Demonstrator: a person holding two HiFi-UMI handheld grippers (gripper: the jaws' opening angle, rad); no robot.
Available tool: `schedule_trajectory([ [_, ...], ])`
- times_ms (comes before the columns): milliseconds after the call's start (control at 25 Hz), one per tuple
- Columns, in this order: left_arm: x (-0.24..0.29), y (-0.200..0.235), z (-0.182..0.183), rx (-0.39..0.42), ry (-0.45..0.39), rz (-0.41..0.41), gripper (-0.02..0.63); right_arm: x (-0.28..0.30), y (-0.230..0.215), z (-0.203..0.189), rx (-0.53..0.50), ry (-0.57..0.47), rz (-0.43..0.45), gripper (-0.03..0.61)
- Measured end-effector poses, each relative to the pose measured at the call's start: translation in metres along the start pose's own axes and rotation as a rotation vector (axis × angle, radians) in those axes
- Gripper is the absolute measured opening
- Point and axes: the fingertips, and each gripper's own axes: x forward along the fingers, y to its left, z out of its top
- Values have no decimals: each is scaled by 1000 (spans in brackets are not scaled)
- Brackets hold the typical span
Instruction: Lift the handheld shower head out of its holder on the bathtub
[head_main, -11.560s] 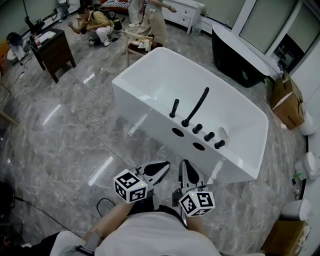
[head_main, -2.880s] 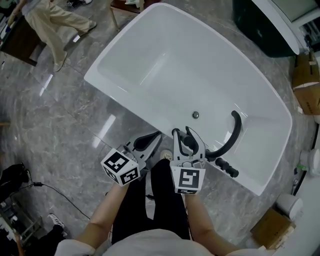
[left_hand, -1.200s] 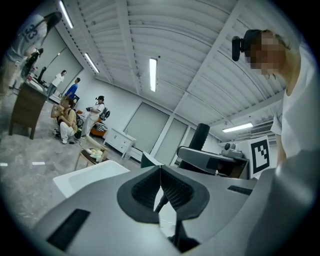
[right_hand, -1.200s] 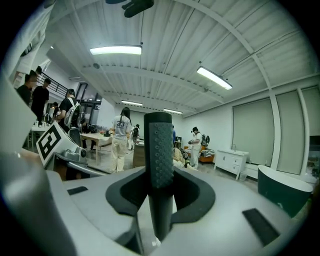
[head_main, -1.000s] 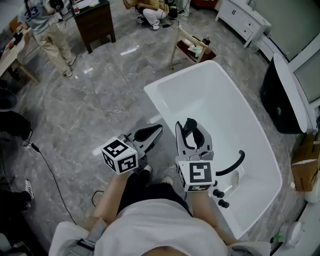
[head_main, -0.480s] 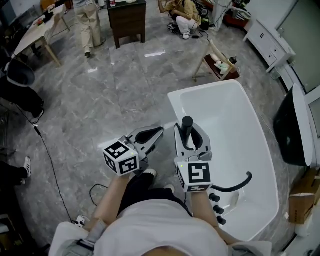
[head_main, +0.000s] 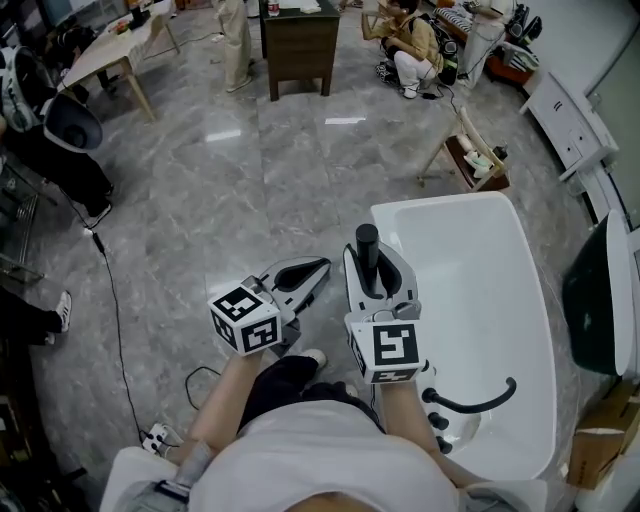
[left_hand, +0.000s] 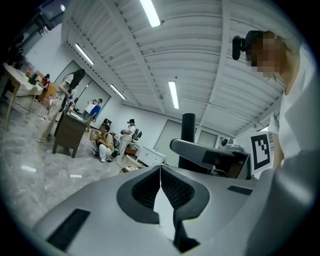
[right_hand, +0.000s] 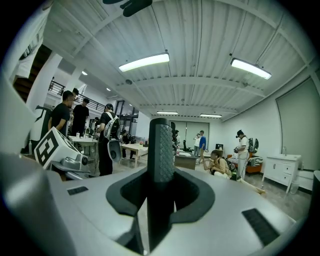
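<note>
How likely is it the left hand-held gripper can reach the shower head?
Probably yes. The shower head stands in the right hand-held gripper, top free, with the left hand-held gripper close beside it and nothing between. Its shut jaws would have to open first.

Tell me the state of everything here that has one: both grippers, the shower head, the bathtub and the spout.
Right gripper: shut on the shower head.
Shower head: upright between the jaws, out of its holder.
Left gripper: shut, nothing in it.
Bathtub: no water showing inside.
Spout: fixed on the tub deck, no water running.
</note>
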Motion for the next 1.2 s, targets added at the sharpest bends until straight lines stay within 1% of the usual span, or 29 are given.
schedule_trajectory([
  [320, -38, 44, 18, 4, -57, 112, 12, 47, 53, 9, -5, -23, 140, 124],
  [520, -60, 63, 24, 3, -97, 167, 12, 61, 76, 12, 22, -40, 197, 124],
  [720, -69, 71, 27, 2, -121, 189, 12, 68, 87, 14, 15, -45, 229, 124],
  [840, -69, 70, 27, 1, -126, 195, 12, 68, 89, 13, 30, -40, 243, 124],
  [1000, -70, 72, 31, 7, -140, 200, 12, 67, 89, 13, 36, -42, 241, 124],
  [1200, -71, 67, 29, 10, -137, 191, 12, 61, 90, 13, 44, -45, 237, 124],
])
